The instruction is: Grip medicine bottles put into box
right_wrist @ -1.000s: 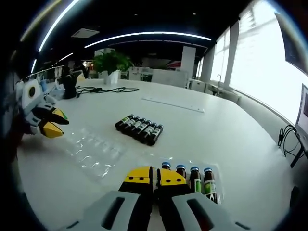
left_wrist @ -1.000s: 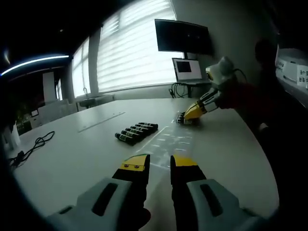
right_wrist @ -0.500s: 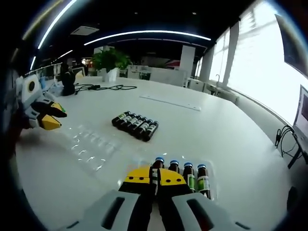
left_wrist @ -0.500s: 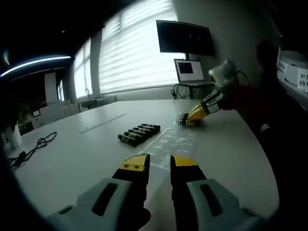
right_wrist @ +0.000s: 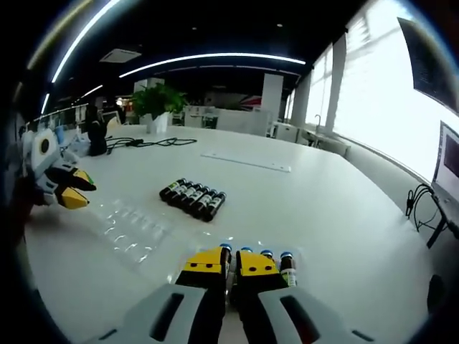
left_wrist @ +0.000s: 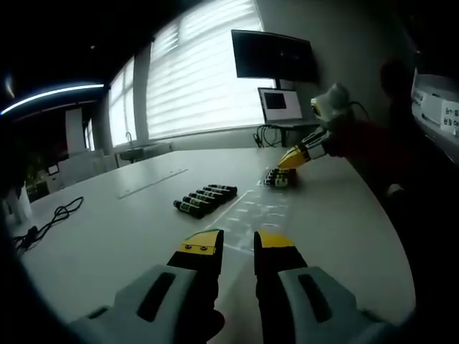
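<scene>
White tabletop [left_wrist: 129, 236] runs under blinded windows [left_wrist: 201, 72] and a dark wall monitor [left_wrist: 271, 54] in the left gripper view. A cable [left_wrist: 39, 226] trails at its far left edge, and a row of loose medicine bottles [left_wrist: 204, 199] lies on its side at mid-table. My left gripper [left_wrist: 238, 244] hovers low over bare table just short of the clear tray [left_wrist: 258, 211], its yellow-tipped fingers a little apart and holding nothing. Further right, my right gripper [left_wrist: 295, 159] hangs above the standing bottles [left_wrist: 276, 178], not touching them.

From the right gripper view, the left gripper [right_wrist: 72, 192] sits at the far left, the clear tray [right_wrist: 133, 229] and the lying row of loose medicine bottles [right_wrist: 192, 198] come next, and the right gripper [right_wrist: 230, 261] has its fingers pressed together, empty, with the blue-capped standing bottles [right_wrist: 267, 259] just beyond the tips.

I judge this the pause between placements: four bottles are set upright and the lying row awaits. My next move calls for swinging over to that row, parting the fingers and closing on an end bottle.

Against half a second ago, the right gripper has lifted clear of the standing bottles and drawn back; the left has hardly moved.
</scene>
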The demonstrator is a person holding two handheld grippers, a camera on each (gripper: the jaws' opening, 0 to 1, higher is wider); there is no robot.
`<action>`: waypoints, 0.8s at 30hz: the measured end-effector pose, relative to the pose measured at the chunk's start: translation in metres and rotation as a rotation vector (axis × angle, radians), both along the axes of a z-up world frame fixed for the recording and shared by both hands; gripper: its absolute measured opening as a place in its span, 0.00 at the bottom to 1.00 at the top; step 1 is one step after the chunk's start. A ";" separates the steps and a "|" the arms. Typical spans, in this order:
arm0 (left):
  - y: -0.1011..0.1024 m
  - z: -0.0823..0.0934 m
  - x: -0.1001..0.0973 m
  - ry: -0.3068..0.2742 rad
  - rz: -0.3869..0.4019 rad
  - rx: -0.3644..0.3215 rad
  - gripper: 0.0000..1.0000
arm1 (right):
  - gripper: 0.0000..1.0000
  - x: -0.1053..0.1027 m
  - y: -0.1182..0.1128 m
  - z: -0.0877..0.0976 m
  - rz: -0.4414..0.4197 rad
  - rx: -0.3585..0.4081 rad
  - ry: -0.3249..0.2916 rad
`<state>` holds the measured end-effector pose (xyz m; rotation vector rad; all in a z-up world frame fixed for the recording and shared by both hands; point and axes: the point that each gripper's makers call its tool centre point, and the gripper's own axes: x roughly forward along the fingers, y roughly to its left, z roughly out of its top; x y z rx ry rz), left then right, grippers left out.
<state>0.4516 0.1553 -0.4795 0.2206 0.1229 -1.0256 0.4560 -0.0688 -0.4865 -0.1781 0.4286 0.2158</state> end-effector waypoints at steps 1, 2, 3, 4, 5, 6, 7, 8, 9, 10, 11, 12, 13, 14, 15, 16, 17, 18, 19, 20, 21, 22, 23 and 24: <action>0.000 0.000 0.000 0.000 0.000 0.000 0.11 | 0.02 0.000 0.000 0.000 0.002 -0.001 0.000; 0.000 0.000 0.000 0.000 0.000 0.000 0.11 | 0.02 0.001 0.001 0.000 0.002 0.001 -0.003; 0.000 0.000 0.000 0.001 -0.001 -0.001 0.11 | 0.02 0.001 0.002 0.000 0.004 0.004 -0.002; 0.000 0.000 0.000 0.001 -0.002 0.000 0.11 | 0.02 0.001 0.003 0.000 0.006 0.007 -0.002; 0.000 -0.001 -0.001 0.001 -0.002 0.001 0.11 | 0.02 0.002 0.003 -0.001 0.008 0.009 -0.001; 0.000 0.000 -0.001 0.001 -0.002 0.002 0.11 | 0.02 0.002 0.004 -0.001 0.010 0.010 0.000; 0.000 0.000 -0.001 0.000 -0.002 0.001 0.11 | 0.02 0.003 0.004 -0.001 0.011 0.010 0.000; 0.000 0.000 0.000 -0.002 0.001 0.001 0.11 | 0.02 0.003 0.004 -0.001 0.008 0.014 0.000; 0.001 0.001 0.000 -0.004 0.003 0.000 0.11 | 0.02 0.004 0.004 -0.001 0.007 0.016 0.002; 0.001 0.002 -0.001 -0.004 0.003 -0.005 0.11 | 0.02 0.004 0.005 -0.001 0.010 0.014 0.002; 0.001 0.003 -0.001 -0.003 0.003 -0.010 0.11 | 0.02 0.005 0.006 0.000 0.016 0.011 -0.004; 0.000 0.004 -0.001 -0.003 0.001 -0.014 0.11 | 0.02 0.006 0.007 0.000 0.022 0.007 -0.007; 0.000 0.004 -0.002 0.000 -0.001 -0.018 0.11 | 0.02 0.006 0.008 0.000 0.025 0.006 -0.008; 0.000 0.004 -0.002 0.002 -0.003 -0.020 0.11 | 0.02 0.008 0.009 0.001 0.028 0.008 -0.010; -0.001 0.004 -0.002 0.003 -0.004 -0.021 0.11 | 0.02 0.008 0.009 0.001 0.029 0.010 -0.013; -0.001 0.004 -0.002 0.005 -0.004 -0.021 0.11 | 0.02 0.010 0.010 0.002 0.033 0.010 -0.018; -0.001 0.003 -0.002 0.006 -0.005 -0.019 0.11 | 0.02 0.011 0.010 0.003 0.035 0.010 -0.022; -0.001 0.003 -0.002 0.007 -0.005 -0.019 0.11 | 0.02 0.013 0.010 0.004 0.035 0.014 -0.027; -0.001 0.003 -0.002 0.009 -0.004 -0.020 0.11 | 0.02 0.014 0.010 0.005 0.035 0.017 -0.031; -0.001 0.003 -0.002 0.010 -0.002 -0.020 0.11 | 0.02 0.016 0.011 0.007 0.040 0.015 -0.036; 0.000 0.003 -0.001 0.012 0.001 -0.020 0.11 | 0.02 0.018 0.012 0.009 0.046 0.012 -0.044; 0.000 0.003 -0.001 0.014 0.002 -0.021 0.11 | 0.02 0.020 0.013 0.010 0.049 0.011 -0.049; 0.000 0.003 -0.001 0.017 0.003 -0.026 0.11 | 0.02 0.022 0.014 0.011 0.051 0.011 -0.051; 0.000 0.003 -0.001 0.018 0.004 -0.030 0.11 | 0.02 0.024 0.015 0.013 0.053 0.009 -0.054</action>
